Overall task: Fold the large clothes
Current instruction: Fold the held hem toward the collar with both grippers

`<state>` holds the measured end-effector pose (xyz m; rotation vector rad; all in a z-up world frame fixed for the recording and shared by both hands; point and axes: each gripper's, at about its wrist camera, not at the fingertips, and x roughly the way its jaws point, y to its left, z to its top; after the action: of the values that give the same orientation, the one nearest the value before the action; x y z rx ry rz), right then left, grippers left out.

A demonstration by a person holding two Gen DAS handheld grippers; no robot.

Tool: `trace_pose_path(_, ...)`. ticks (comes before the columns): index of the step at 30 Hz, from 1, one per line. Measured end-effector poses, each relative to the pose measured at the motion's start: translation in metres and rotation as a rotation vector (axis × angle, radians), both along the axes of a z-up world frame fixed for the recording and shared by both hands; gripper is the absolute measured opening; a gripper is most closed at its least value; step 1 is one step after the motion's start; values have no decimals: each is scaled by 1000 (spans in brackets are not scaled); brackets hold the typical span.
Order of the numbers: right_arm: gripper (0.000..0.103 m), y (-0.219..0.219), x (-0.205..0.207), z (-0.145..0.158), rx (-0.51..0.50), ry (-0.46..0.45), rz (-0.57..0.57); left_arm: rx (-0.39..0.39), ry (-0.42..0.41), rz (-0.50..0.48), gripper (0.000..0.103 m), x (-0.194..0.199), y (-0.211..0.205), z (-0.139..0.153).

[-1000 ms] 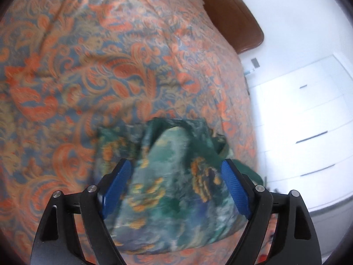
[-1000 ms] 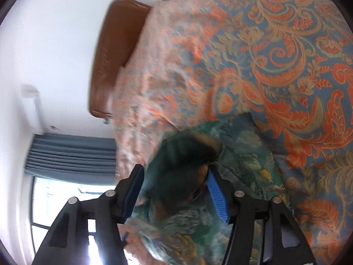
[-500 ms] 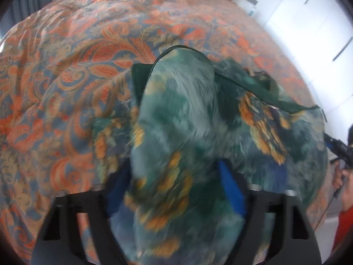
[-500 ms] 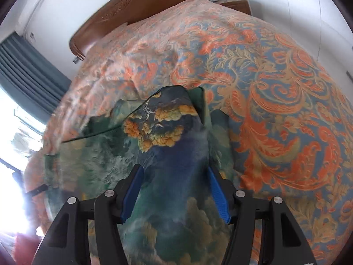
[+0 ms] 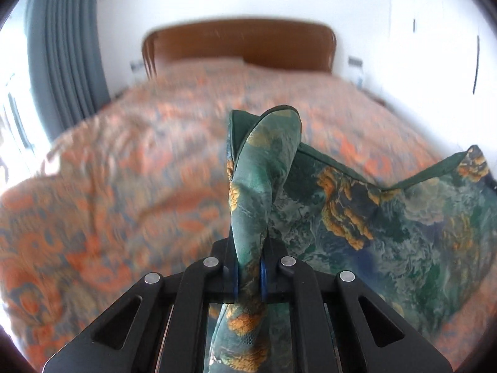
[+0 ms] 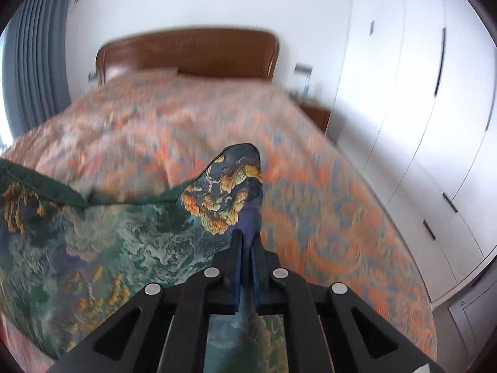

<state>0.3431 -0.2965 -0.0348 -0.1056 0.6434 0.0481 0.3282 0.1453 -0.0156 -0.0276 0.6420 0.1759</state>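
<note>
Here, soft green printed garment [image 5: 403, 217], bunched.

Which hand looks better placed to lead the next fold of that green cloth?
Neither clearly, so probably both together. The left gripper and right gripper each have jaws shut on a corner of the green cloth, stretched between them above the bedspread.

The left wrist view is taken from just behind the left gripper [image 5: 248, 272], aimed along its fingers and tilted down across the bed [image 5: 124, 171] towards the headboard [image 5: 239, 43]. The right wrist view is set likewise behind the right gripper [image 6: 245, 272], facing the same headboard [image 6: 189, 52], with wardrobes [image 6: 419, 124] alongside. Bed, headboard and the cloth [image 5: 388, 217] close up are shared by both
</note>
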Motion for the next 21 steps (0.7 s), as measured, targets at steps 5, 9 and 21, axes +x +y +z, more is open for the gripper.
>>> trace_pose_path(5,5,13,25,4,12,-48,-31,76,75,84,8,32,7,-54)
trace_pose_path(9,5,17,57,-66,-61,102,-45,-4,196,103,10,32,29,-123)
trace_pose_path(21,9,11,61,-152,41,172,-1,-41,166,99,18,19,18,-159)
